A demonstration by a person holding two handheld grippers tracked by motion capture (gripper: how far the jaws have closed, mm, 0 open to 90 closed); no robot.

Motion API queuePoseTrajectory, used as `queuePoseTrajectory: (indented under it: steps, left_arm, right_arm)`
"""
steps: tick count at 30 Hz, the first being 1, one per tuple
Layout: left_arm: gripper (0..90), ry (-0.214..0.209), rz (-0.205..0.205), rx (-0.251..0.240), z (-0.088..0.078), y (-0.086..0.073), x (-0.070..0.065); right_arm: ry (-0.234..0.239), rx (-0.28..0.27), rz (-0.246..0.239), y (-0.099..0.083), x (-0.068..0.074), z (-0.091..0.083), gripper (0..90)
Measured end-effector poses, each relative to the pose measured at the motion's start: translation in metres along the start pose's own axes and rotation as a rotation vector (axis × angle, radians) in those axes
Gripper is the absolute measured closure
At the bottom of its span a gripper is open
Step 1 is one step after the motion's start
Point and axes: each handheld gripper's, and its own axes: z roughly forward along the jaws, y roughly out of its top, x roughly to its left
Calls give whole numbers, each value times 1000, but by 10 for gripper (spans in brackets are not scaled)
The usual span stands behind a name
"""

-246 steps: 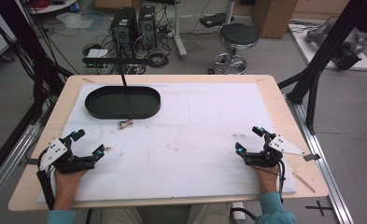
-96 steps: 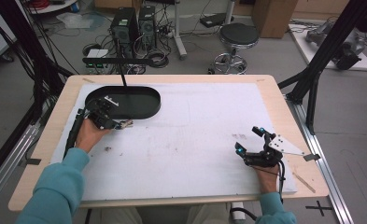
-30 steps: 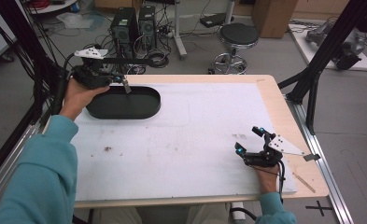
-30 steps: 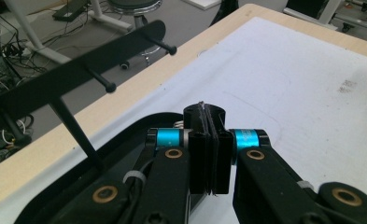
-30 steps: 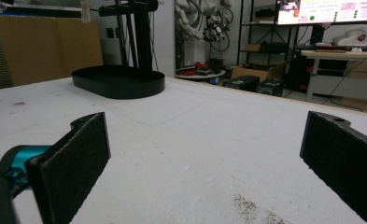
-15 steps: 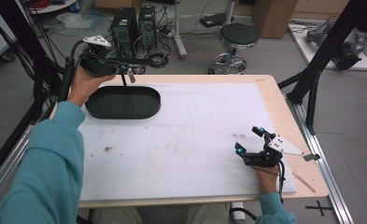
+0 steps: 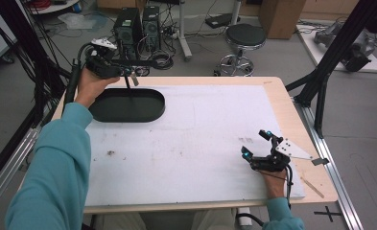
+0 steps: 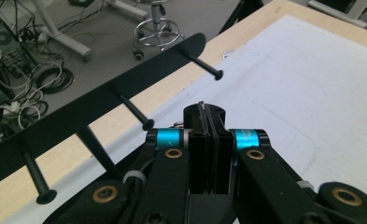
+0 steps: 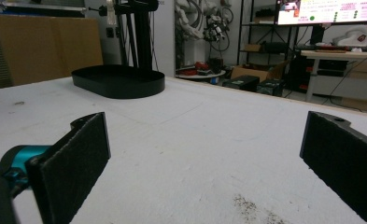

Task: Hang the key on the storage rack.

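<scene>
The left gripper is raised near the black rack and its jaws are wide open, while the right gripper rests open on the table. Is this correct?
Not quite. The left gripper is raised near the black rack, but its jaws are shut on something thin, as the left gripper view shows. The right gripper does rest open on the table.

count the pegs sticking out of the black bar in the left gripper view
3. One peg is near the bar's right end, one sits mid-bar just left of the shut left gripper, one at lower left. More may be hidden off frame.

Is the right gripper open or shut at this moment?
Open: the right gripper has its two black jaws standing far apart, with bare table between them.
</scene>
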Motion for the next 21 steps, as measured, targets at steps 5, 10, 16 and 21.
queuePoseTrajectory:
  steps: [5,10,16,21]
  left_arm:
    - [882,14,-11,9,2,-2,2]
    - [882,36,-30,17,5,-4,5]
    - [882,58,-35,25,7,-5,5]
    - [882,76,-41,27,8,-5,7]
  right_arm:
    - [0,2,3,0,0,0,8]
    - [1,2,2,0,0,0,8]
    - [0,1,1,0,0,0,8]
    - [-1,1,-3,0,0,0,8]
